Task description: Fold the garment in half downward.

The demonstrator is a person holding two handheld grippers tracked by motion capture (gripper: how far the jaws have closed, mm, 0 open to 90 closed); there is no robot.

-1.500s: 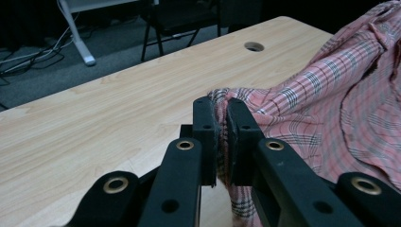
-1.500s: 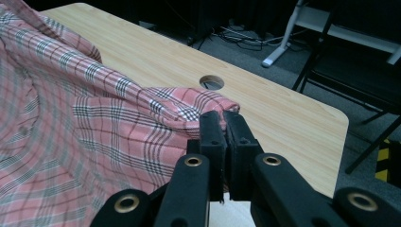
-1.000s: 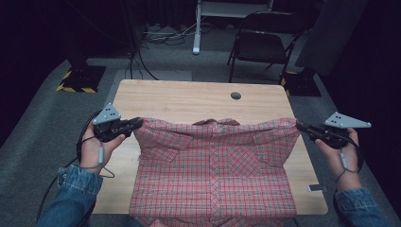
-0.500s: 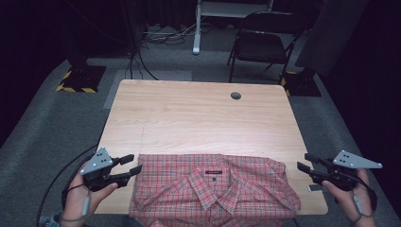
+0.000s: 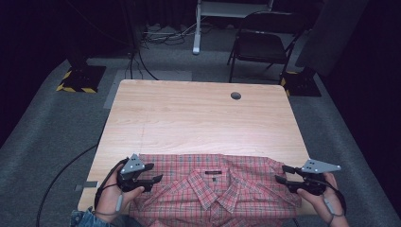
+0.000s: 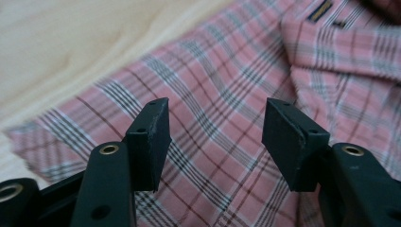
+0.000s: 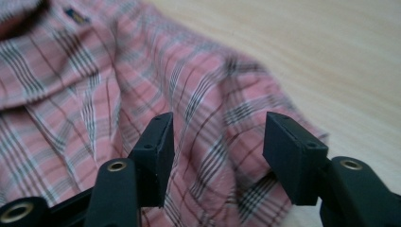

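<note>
In the high view, a pink plaid shirt [image 5: 213,191] lies flat on the near part of the wooden table [image 5: 198,118], at 6 o'clock of the picture. Its collar is open and points toward the person, and a small dark label shows inside it. The far edge of the shirt is a straight fold across the table. The left gripper [image 5: 152,177] is at 8 o'clock, at the left end of the shirt; the right gripper [image 5: 279,174] is at 4 o'clock, at the right end. Both have just been opening, and the jaws stand apart with no cloth pinched between them.

In the left gripper view, the left gripper [image 6: 215,137] has its jaws half wide over the shirt [image 6: 213,85]. The cloth is smooth here, with dark and white lines on pink; the collar is at 1 o'clock.

In the right gripper view, the right gripper [image 7: 217,142] is also half open. The shirt [image 7: 142,85] is wrinkled under it, with the collar at 10 o'clock and bare table [image 7: 331,56] at 2 o'clock.
</note>
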